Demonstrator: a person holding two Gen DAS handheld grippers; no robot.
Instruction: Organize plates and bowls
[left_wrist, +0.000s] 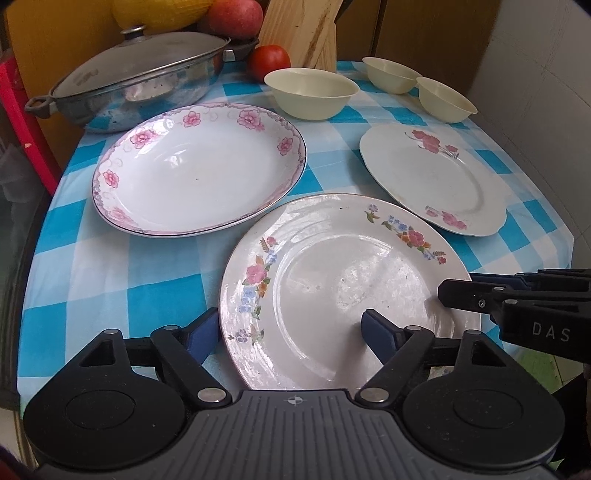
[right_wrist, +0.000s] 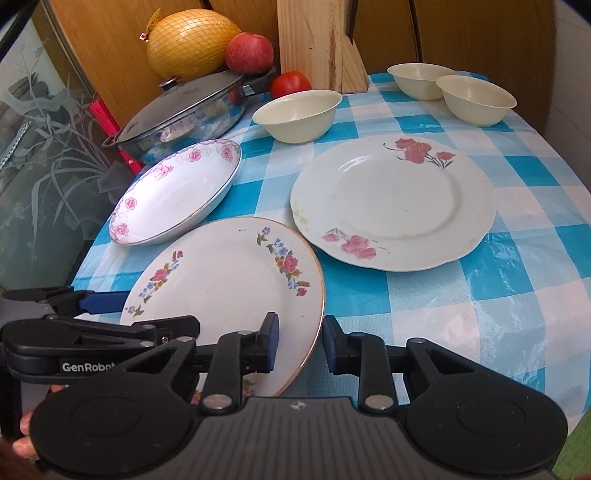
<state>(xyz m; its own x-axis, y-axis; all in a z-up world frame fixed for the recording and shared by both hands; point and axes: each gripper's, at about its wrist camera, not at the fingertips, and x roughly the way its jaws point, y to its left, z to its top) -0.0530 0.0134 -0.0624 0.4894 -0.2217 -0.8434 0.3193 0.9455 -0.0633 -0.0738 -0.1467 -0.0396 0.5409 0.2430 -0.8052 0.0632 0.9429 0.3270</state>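
Right gripper (right_wrist: 301, 343), ours: jaws narrowed astride the multicolour-flowered plate (right_wrist: 225, 280) rim, contact unclear. Left gripper (left_wrist: 286, 334): spread around opposite rim. Step: grasping; next, lift onto neighbouring plate.

The bench carries a blue-and-white checked tablecloth (right_wrist: 461, 306) that extends ahead of the jaws in both views. Far ahead of the jaws and to the left stands a lidded metal pan (left_wrist: 140, 85), with a loop handle at its near-left end and a knob on the lid. Behind the pan, a dark tray holds a netted yellow pomelo (right_wrist: 190, 40) and a red apple (right_wrist: 249, 52); the two fruits are just beside each other. A red tomato (right_wrist: 290, 83) rests on the cloth directly ahead, just beside a pale wooden knife block (right_wrist: 317, 44). Frosted glass with an etched plant pattern (right_wrist: 44, 147) stands to the far left. Brown wooden panels (right_wrist: 461, 29) form the background.
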